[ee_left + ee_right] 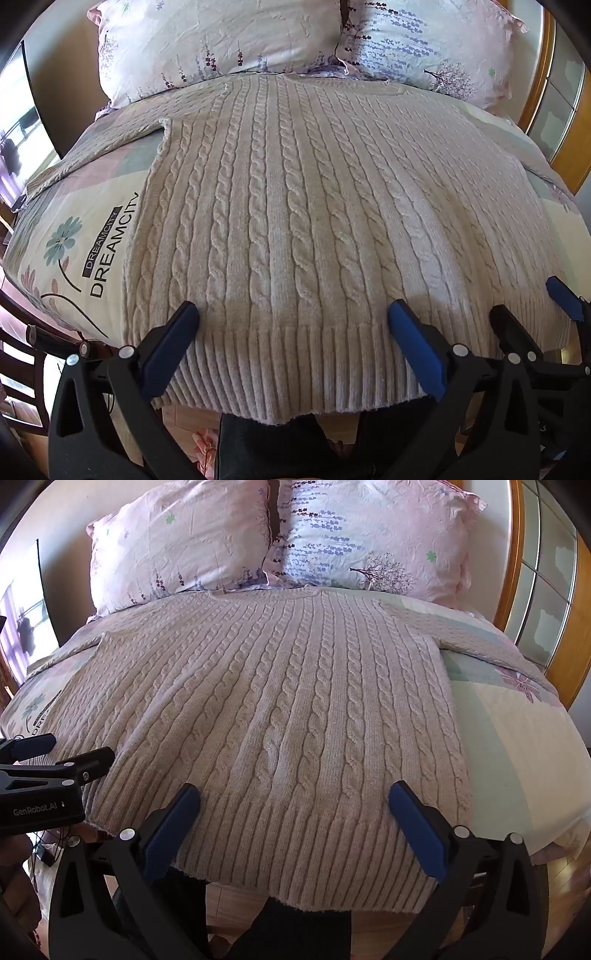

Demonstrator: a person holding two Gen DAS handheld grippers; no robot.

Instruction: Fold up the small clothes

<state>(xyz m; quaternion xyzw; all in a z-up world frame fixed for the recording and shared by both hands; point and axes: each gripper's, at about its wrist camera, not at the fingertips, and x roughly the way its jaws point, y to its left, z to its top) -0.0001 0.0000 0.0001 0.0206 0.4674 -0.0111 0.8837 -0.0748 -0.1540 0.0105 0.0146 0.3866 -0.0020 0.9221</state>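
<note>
While your left gripper [293, 314] and right gripper [294, 794] gape wide over the hem, gripping nothing, one cable-knit sweater [295, 221] lies flat on the bedspread [107, 240], collar toward two pillows [184, 542].

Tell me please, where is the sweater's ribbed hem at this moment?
In both wrist views the ribbed hem of the sweater lies at the near edge of the bed, partly overhanging it, farthest from the pillows.
</note>
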